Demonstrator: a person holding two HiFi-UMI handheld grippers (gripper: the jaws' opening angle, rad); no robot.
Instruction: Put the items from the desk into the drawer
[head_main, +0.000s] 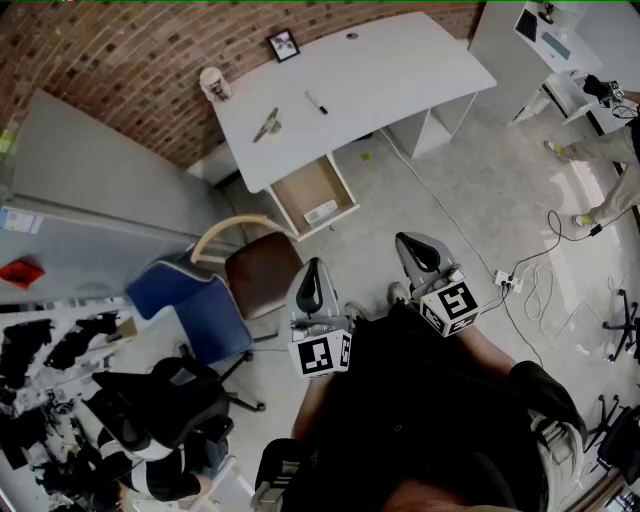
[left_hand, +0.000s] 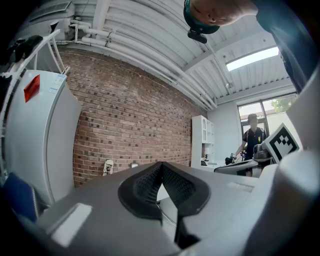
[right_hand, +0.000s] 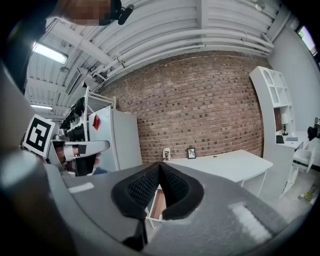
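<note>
Standing well back from the white desk (head_main: 400, 70), both tongs held out over the bare concrete floor (head_main: 470, 190). Left tongs (head_main: 313, 268) pressed together, nothing between the black pads (left_hand: 145, 187), pointing level toward the brick wall (left_hand: 130, 125). Right tongs (head_main: 408, 242) also pressed together and empty, tipped a little downward and aimed at the desk. Marker cubes (head_main: 322, 353) at the rear of both, close to the dark-clothed body. On the desk, well apart from either pair of tongs: what looks like a pale cup (head_main: 213, 83) at the left corner, a small picture frame (head_main: 284, 45) near the wall, a pen (head_main: 316, 102) toward the middle, and a small metal tool (head_main: 266, 125) near the front left, too small to name. Under the desk's front edge, an open drawer (head_main: 300, 185), pulled out, with one small white item (head_main: 321, 211) lying at its near right corner. Between drawer and left tongs, a brown chair (head_main: 262, 272); just beside that, to its left, a blue chair (head_main: 195, 305). On the floor to the right of the right tongs, a white power strip (head_main: 505, 282) with looping cable (head_main: 540, 290). At the far right edge, someone's legs (head_main: 605, 165) in light trousers.
</note>
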